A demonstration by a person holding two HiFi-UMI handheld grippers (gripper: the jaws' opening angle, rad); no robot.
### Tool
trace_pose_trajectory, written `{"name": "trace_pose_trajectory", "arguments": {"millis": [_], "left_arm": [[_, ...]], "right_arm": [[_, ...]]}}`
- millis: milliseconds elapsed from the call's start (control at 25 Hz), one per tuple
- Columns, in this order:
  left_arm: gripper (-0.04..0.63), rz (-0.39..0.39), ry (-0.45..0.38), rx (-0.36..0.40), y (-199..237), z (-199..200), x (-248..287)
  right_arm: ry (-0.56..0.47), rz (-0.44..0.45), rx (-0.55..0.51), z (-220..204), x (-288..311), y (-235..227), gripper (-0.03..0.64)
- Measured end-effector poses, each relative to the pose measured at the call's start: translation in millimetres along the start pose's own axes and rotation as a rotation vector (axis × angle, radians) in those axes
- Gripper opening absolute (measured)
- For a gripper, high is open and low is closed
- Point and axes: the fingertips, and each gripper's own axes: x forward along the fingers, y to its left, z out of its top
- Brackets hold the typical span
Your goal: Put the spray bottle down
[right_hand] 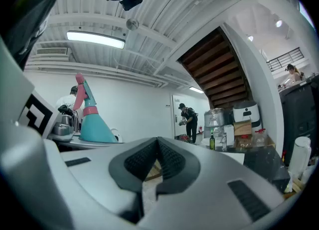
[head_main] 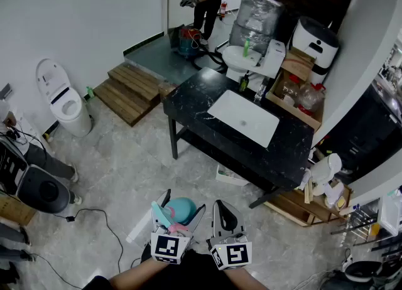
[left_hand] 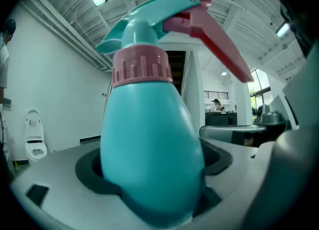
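The teal spray bottle (left_hand: 149,149) is held upright above the floor, near of the black bench (head_main: 188,103), and is grasped around its body by the left gripper (head_main: 183,202). Just to the right, the right gripper (right_hand: 157,159) has its fingers clenched together with nothing between them.
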Motion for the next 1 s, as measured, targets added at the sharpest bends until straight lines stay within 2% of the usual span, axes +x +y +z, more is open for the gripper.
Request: {"name": "trace_pose_trajectory", "arguments": {"millis": [320,560,1000], "left_arm": [[0.454,0.015,-0.016,0.014,4.6,1.2,7.8],[0.454,0.013,-0.005,0.008,-3.7,-2.7,4.7],[0.454,0.074,0.025,0.022,-0.6,-10.1,-0.6]], "right_arm": [[-0.01,-0.013,-0.019,-1.5,-0.8,-8.2,0.014],[-0.035,0.014,-0.025,2.0,-7.8,-5.2,0.014],[-0.066,-0.003,-0.019,6.2,-20.8,-18.7,0.014]]}}
